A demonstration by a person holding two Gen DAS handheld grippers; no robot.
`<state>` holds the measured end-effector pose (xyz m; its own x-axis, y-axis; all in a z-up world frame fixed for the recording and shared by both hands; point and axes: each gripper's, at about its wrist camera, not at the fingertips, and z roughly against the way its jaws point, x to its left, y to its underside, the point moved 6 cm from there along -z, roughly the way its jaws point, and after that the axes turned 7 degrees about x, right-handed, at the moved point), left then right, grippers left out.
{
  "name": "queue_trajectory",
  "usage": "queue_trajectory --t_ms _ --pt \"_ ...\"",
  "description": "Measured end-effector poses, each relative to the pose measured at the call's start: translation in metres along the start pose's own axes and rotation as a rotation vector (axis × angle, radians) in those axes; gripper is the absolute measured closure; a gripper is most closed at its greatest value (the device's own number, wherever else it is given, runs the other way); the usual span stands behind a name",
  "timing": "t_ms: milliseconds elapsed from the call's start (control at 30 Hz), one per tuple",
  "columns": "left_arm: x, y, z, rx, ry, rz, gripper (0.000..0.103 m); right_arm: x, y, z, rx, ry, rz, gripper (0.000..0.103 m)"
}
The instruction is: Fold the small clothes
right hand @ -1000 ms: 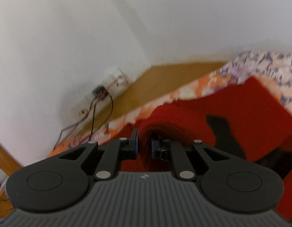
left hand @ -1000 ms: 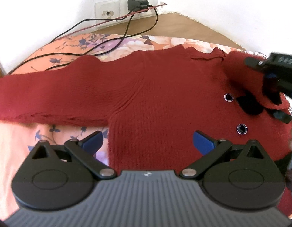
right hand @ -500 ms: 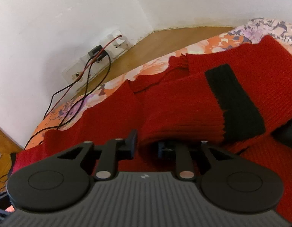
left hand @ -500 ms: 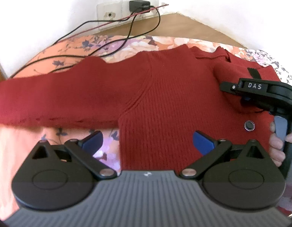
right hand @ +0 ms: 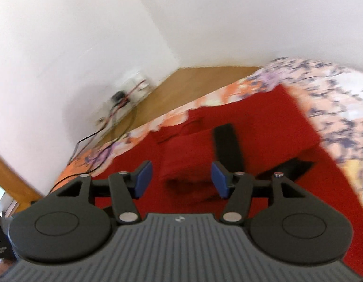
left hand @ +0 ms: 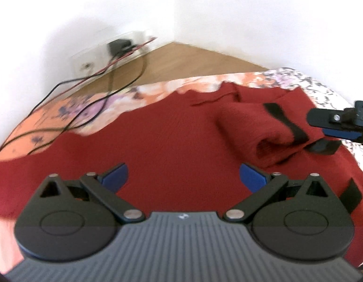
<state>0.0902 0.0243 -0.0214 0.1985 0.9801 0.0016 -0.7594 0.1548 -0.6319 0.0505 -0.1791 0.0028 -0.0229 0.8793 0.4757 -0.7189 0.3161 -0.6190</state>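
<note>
A small red knit sweater (left hand: 172,145) lies flat on a floral bedspread (left hand: 92,103). Its right sleeve (left hand: 259,129), with a black cuff band (left hand: 284,122), is folded in over the chest. In the right wrist view the same sleeve (right hand: 188,159) with its black band (right hand: 228,145) lies just ahead of my right gripper (right hand: 181,181), which is open with nothing between its fingers. My left gripper (left hand: 183,176) hangs open over the sweater's body, holding nothing. The right gripper (left hand: 334,127) shows at the right edge of the left wrist view, beside the folded sleeve.
A wall socket plate with a black charger (left hand: 120,44) and black and red cables (left hand: 99,87) sits behind the bed, above a wooden floor strip (left hand: 193,63). White walls meet in a corner. Bedspread (right hand: 341,98) continues to the right.
My right gripper has opened and let go of the red sleeve, which now rests folded on the chest. The left gripper has moved forward over the sweater, still open.
</note>
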Motion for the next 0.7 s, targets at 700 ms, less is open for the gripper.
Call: queue_trajectory --t_ms 700 --pt "-0.136 -0.025 -0.083 -0.014 -0.004 -0.382 0.005 -0.121 -0.020 0.020 0.055 0.074 -0.107 0.035"
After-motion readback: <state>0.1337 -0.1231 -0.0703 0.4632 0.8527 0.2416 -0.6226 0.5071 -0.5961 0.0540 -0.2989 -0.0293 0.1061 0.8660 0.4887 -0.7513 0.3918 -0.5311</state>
